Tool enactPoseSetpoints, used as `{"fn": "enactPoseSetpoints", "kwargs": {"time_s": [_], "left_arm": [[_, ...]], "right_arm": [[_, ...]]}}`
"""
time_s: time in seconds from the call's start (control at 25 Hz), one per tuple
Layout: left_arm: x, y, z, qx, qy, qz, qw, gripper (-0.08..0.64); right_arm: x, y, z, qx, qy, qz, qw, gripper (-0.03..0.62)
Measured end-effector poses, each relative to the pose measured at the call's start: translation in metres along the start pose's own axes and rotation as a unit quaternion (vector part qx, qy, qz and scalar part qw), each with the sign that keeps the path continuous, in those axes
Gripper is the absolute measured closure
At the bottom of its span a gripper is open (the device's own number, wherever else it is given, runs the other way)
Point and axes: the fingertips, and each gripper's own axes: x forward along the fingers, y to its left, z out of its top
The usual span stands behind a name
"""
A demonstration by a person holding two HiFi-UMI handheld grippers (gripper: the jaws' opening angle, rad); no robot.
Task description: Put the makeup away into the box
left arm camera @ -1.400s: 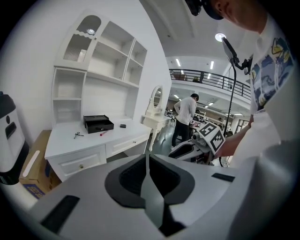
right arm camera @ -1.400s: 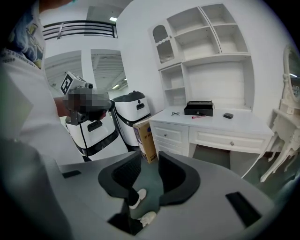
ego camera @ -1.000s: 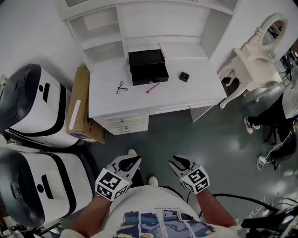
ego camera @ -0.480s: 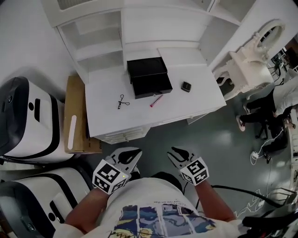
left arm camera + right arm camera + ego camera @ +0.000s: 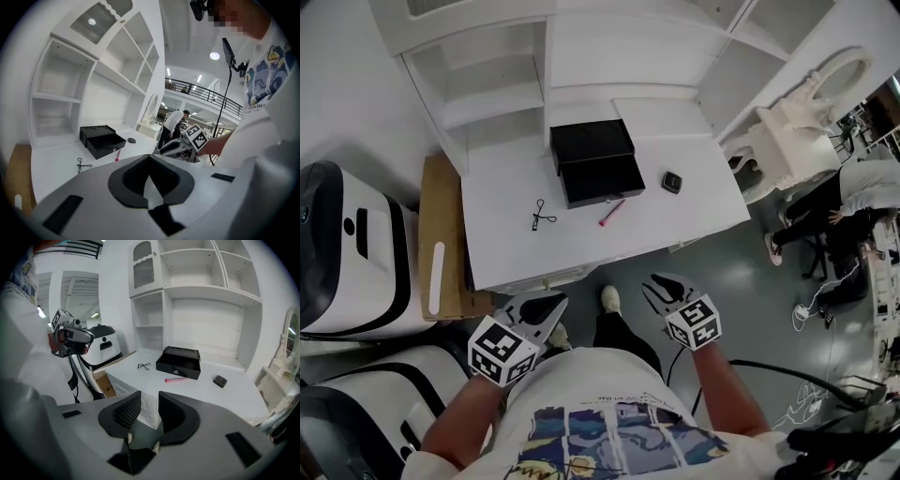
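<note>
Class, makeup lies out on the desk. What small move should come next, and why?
Probably carry the right gripper forward over the desk toward the pink stick: its jaws stand apart and empty, and the stick lies loose right before the open black box.

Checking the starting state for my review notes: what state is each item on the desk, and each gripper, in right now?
black box: on the desk, drawer pulled out.
pink stick: lying flat in front of the box, not put away.
small black case: closed, on the desk right of the box.
black scissor-like tool: lying flat, left of the box.
left gripper: shut, empty.
right gripper: open, empty.
</note>
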Motion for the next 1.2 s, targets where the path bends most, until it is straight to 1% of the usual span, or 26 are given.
{"fn": "enactPoseSetpoints", "kwargs": {"time_s": [0.12,0.28,0.4,0.48,0.6,0.76,0.96,1.2], "left_arm": [[0.004,0.015,0.005,0.001,0.001,0.016,0.9999,0.546],[0.020,0.038,0.019,-0.014,-0.005,0.045,0.9989,0.546],[0.034,0.049,0.035,-0.021,-0.006,0.065,0.9977,0.546],[0.045,0.053,0.045,-0.018,-0.004,0.074,0.9971,0.546],[0.068,0.061,0.059,-0.007,0.002,0.085,0.9963,0.546],[0.097,0.074,0.074,-0.014,0.009,0.102,0.9947,0.546],[0.127,0.086,0.090,-0.019,0.018,0.116,0.9928,0.546],[0.155,0.097,0.099,-0.028,0.024,0.138,0.9898,0.546]], "right_arm": [[0.012,-0.027,0.005,0.000,-0.001,-0.004,1.000,0.460],[0.028,-0.071,0.011,-0.009,0.006,-0.003,1.000,0.456],[0.040,-0.107,0.014,-0.013,0.014,0.007,1.000,0.432],[0.049,-0.132,0.016,-0.018,0.022,0.013,1.000,0.410],[0.064,-0.174,0.019,-0.028,0.032,0.015,0.999,0.396],[0.087,-0.221,0.018,-0.040,0.051,0.024,0.998,0.371],[0.112,-0.263,0.017,-0.047,0.065,0.043,0.996,0.328],[0.141,-0.299,0.017,-0.081,0.091,0.058,0.991,0.302]]}}
